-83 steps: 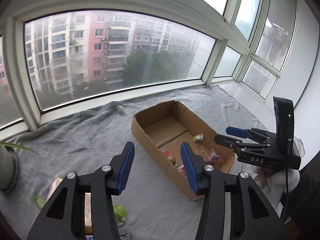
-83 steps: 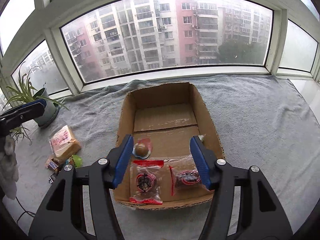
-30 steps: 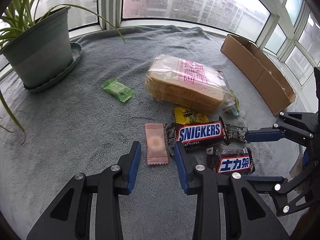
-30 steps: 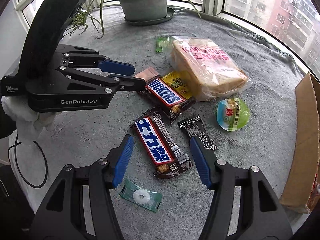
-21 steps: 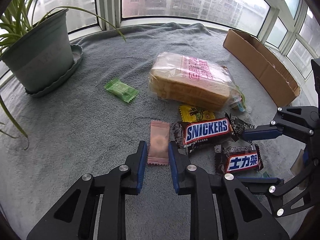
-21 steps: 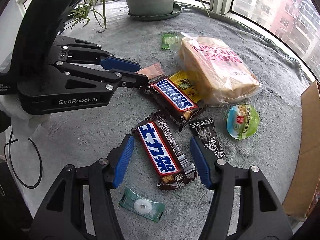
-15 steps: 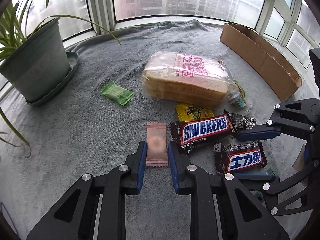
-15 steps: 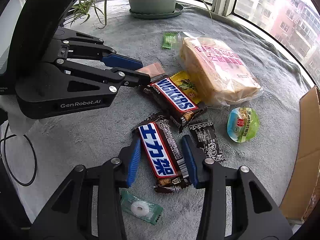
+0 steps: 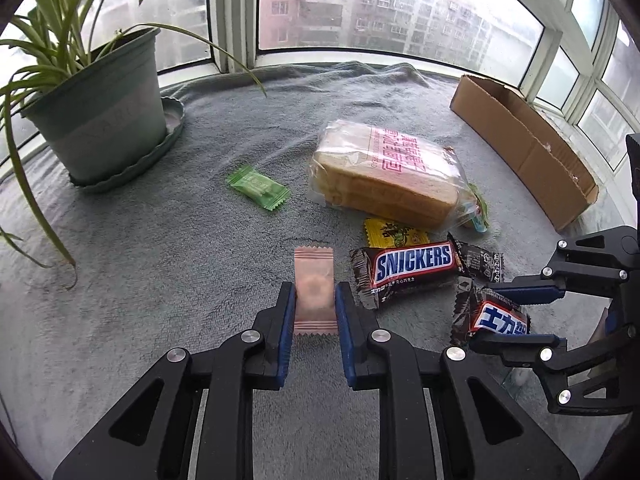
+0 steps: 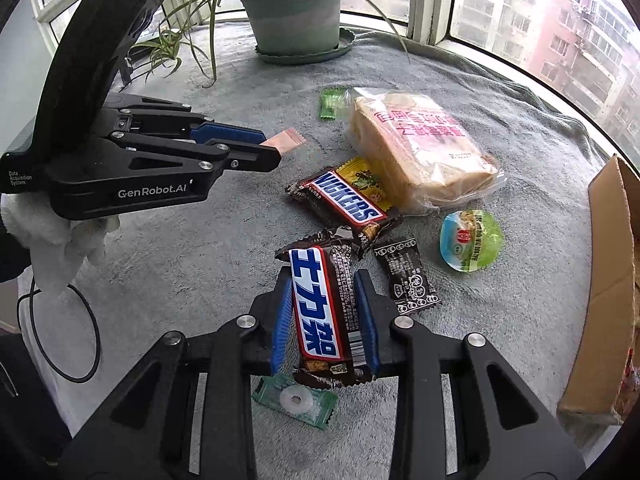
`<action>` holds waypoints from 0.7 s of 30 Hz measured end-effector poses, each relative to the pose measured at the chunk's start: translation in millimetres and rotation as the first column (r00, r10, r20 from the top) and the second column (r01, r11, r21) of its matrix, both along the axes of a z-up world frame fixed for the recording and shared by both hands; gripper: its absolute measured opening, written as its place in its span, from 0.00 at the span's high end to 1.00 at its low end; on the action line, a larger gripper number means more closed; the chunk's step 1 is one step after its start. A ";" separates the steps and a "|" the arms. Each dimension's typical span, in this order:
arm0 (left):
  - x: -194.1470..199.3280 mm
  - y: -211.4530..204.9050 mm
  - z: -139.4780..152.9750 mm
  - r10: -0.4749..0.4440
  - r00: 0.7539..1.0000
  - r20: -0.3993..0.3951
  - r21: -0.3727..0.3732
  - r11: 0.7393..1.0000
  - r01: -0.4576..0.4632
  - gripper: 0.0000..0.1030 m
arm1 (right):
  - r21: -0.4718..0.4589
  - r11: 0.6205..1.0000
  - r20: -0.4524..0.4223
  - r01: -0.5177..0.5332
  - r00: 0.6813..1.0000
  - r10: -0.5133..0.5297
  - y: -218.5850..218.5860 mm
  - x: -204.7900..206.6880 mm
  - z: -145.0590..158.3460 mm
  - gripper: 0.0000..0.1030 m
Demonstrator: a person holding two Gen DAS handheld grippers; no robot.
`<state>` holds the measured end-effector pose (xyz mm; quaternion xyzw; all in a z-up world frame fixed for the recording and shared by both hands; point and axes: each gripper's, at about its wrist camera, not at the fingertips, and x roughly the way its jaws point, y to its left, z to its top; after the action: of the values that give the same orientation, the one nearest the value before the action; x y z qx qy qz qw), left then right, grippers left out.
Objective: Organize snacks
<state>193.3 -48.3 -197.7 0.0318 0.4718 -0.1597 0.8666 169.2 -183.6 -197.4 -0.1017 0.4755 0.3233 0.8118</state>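
Surface: grey fleece blanket [image 9: 168, 264] spread over a window ledge; the loose snacks lie on it.
Left gripper [image 9: 314, 304]: jaws have just been closing and now press both long edges of a flat pink foil candy sachet [image 9: 314, 292], which lies on the blanket.
Right gripper [image 10: 322, 312]: jaws have just been closing; the blue pads [image 10: 280, 320] now clamp the sides of a brown chocolate bar with blue Chinese lettering [image 10: 320, 308], its far end raised, its near end over a green-wrapped ring mint [image 10: 296, 400].
Destination: brown cardboard box [image 9: 520, 140], at the right end of the ledge, well apart from both grippers; red packaging shows at its edge in the right wrist view, the rest of its inside is hidden.
Still loose: brown Snickers bar [image 10: 348, 204], yellow sachet [image 9: 394, 234], small black sachet [image 10: 406, 276], round green-lidded jelly cup [image 10: 472, 240], clear bag of sliced bread [image 9: 384, 172], green candy packet [image 9: 258, 186], and the ring mint.
Bystander: green potted plant [image 9: 100, 120], not part of the sorting.
Progress: judged early to middle; two items gripped but not lifted clear, seven left on the blanket.
Next step, judged: carry both across to the box.
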 end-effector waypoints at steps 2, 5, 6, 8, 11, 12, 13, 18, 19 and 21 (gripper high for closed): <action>-2.2 1.9 4.8 0.005 1.000 0.006 -0.008 1.000 -0.005 0.82 | 0.024 1.000 0.007 0.018 1.000 -0.018 -8.0 -2.4 6.4 0.70; -6.5 2.6 12.9 0.008 1.000 0.016 -0.025 1.000 -0.007 0.82 | 0.045 0.998 0.030 0.044 0.999 -0.045 -21.7 -6.6 17.9 0.70; -8.0 2.6 15.9 0.007 1.000 0.021 -0.032 0.999 -0.006 0.82 | 0.052 0.997 0.035 0.055 0.998 -0.057 -27.1 -7.4 21.6 0.70; -11.2 0.3 22.7 0.001 1.000 0.031 -0.044 0.999 0.000 0.82 | 0.064 0.995 0.047 0.081 0.995 -0.085 -39.3 -6.9 29.0 0.70; -12.7 -7.6 32.8 -0.012 0.999 0.046 -0.066 0.998 0.015 0.82 | 0.075 0.988 0.071 0.136 0.987 -0.141 -63.6 -4.7 40.6 0.70; -12.8 -11.1 36.2 -0.017 0.999 0.051 -0.073 0.997 0.021 0.82 | 0.077 0.985 0.079 0.157 0.983 -0.163 -73.0 -3.1 43.7 0.70; -13.2 -14.4 39.6 -0.025 0.998 0.055 -0.082 0.996 0.029 0.82 | 0.078 0.981 0.087 0.180 0.979 -0.186 -83.9 -1.8 47.4 0.70; -10.9 -39.9 54.5 -0.070 0.995 0.077 -0.113 0.990 0.079 0.82 | 0.080 0.953 0.123 0.291 0.946 -0.299 -135.1 9.9 62.2 0.70; -10.4 -45.3 57.3 -0.080 0.993 0.082 -0.118 0.989 0.090 0.82 | 0.078 0.947 0.132 0.312 0.938 -0.320 -145.6 12.4 65.1 0.70; -10.0 -56.3 62.7 -0.101 0.991 0.092 -0.124 0.986 0.112 0.82 | 0.076 0.933 0.150 0.352 0.921 -0.360 -165.4 16.6 70.4 0.70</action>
<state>183.3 -104.6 -135.0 0.0079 0.4204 -0.2343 0.8765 185.8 -349.0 -127.0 -0.0202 0.4111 0.1721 0.8950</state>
